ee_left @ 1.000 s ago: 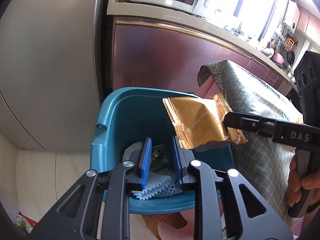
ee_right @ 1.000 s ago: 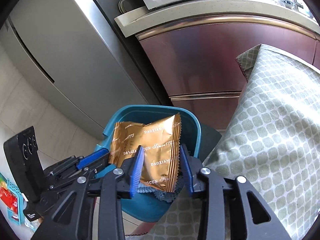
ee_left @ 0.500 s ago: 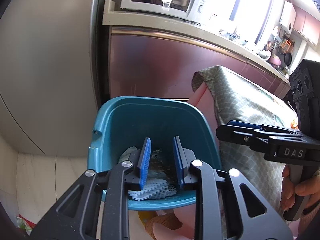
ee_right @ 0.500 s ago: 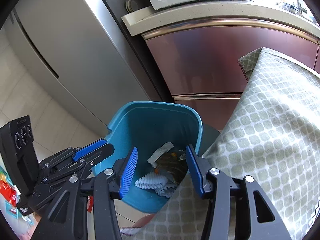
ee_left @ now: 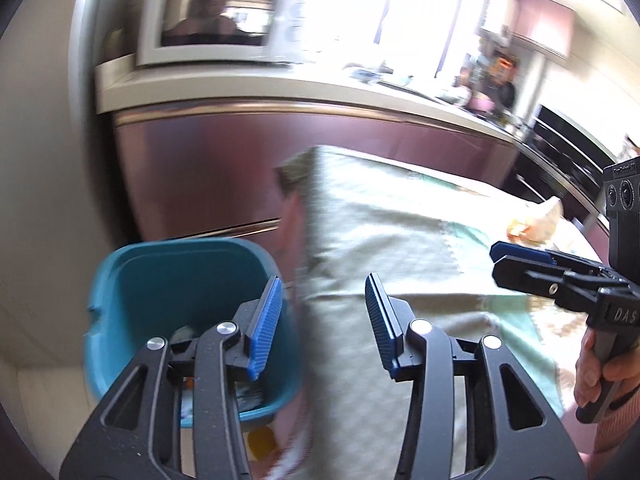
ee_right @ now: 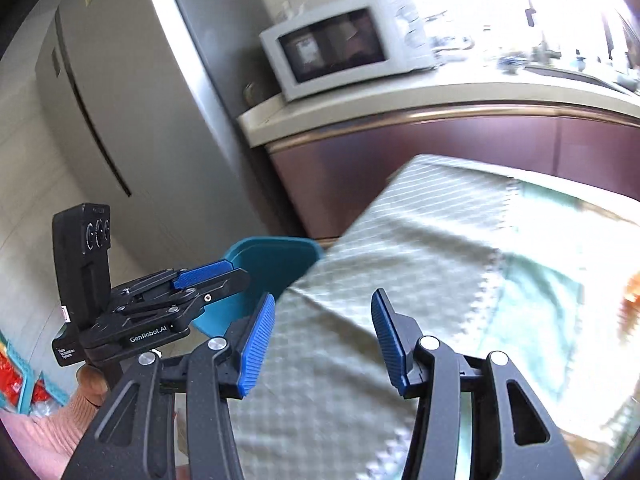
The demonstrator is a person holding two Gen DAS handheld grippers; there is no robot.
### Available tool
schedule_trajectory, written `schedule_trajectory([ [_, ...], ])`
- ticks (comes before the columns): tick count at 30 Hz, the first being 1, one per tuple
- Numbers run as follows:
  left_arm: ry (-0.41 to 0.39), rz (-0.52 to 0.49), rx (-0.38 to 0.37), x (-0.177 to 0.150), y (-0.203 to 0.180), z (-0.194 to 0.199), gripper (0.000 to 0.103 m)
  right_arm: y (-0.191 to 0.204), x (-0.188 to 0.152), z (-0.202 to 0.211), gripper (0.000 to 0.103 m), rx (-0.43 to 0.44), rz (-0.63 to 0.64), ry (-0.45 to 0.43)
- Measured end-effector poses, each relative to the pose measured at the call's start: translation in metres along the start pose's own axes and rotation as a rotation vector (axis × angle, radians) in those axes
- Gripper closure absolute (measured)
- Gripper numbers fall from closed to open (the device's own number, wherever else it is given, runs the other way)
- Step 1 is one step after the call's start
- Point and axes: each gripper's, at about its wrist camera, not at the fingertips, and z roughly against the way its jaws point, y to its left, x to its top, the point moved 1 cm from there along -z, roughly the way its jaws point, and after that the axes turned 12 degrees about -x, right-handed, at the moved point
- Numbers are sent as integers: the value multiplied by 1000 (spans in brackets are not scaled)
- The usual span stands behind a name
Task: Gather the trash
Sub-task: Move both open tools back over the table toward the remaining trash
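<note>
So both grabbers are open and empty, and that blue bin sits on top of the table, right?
Not quite. The blue bin stands beside the table, below its top, as the left wrist view shows. Both the left gripper and right gripper are open and empty.

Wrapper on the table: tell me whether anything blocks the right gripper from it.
Nothing visible does. The right gripper is open over the tablecloth; the blurred orange wrapper lies ahead to its right, only bare cloth between. The bin sits off to the left.
</note>
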Motion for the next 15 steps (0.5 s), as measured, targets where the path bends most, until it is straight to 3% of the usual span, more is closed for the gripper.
schedule_trajectory([
  [9, 80, -129, -170, 6, -103, -48, 59, -117, -37, 86, 55, -256, -203, -103],
  [15, 156, -198, -285, -4, -175, -85, 59, -195, -64, 132, 54, -489, -314, -150],
])
